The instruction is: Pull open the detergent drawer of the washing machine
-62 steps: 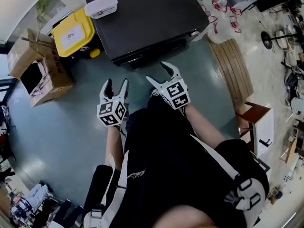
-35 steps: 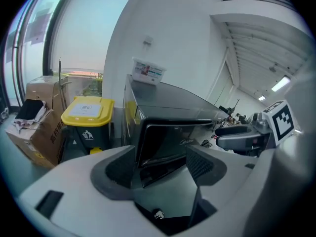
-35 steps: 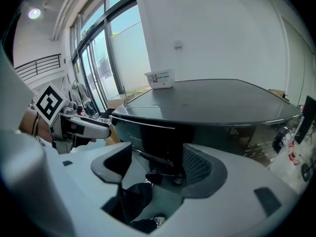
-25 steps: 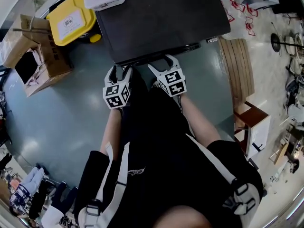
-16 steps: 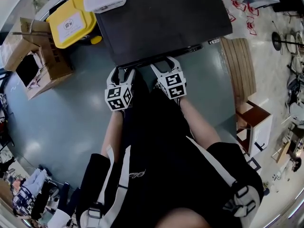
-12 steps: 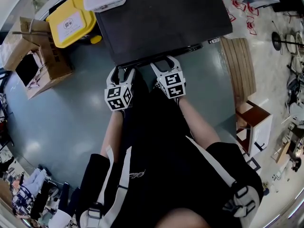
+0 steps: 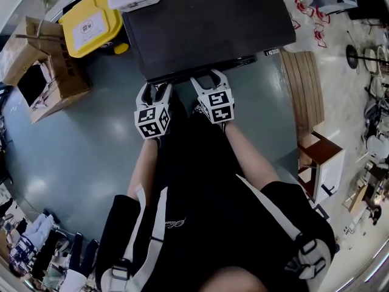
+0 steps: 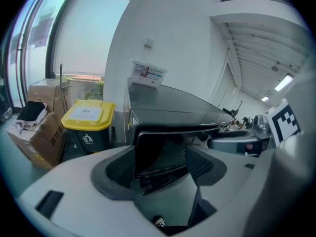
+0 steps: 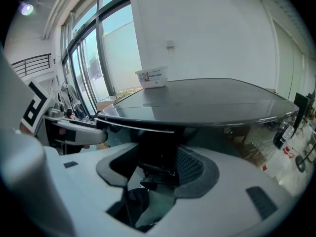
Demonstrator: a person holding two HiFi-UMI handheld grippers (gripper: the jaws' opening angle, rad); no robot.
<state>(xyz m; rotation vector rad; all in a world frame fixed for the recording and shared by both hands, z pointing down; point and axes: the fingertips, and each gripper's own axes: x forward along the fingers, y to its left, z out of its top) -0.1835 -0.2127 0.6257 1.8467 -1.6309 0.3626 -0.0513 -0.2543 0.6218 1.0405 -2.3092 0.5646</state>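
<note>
Washer [image 7: 206, 23] fills 12 o'clock in the head view, its front edge running 9 to 3. Bin [image 7: 91, 32] at 10 and bench [image 7: 301, 84] at 3 stand clear. Drawer [image 9: 157, 154] sits under the lid rim at the front's left end, long axis 9 to 3. Judged travel is toward 6, where the person's legs [image 7: 200, 181] crowd the path. Right gripper [image 7: 208, 78] is on it: its jaws have just been closing and the pads appear to clamp the drawer front. Left gripper [image 7: 155, 90], beside it at 9, has its jaws apart and brackets the corner without evident contact.
</note>
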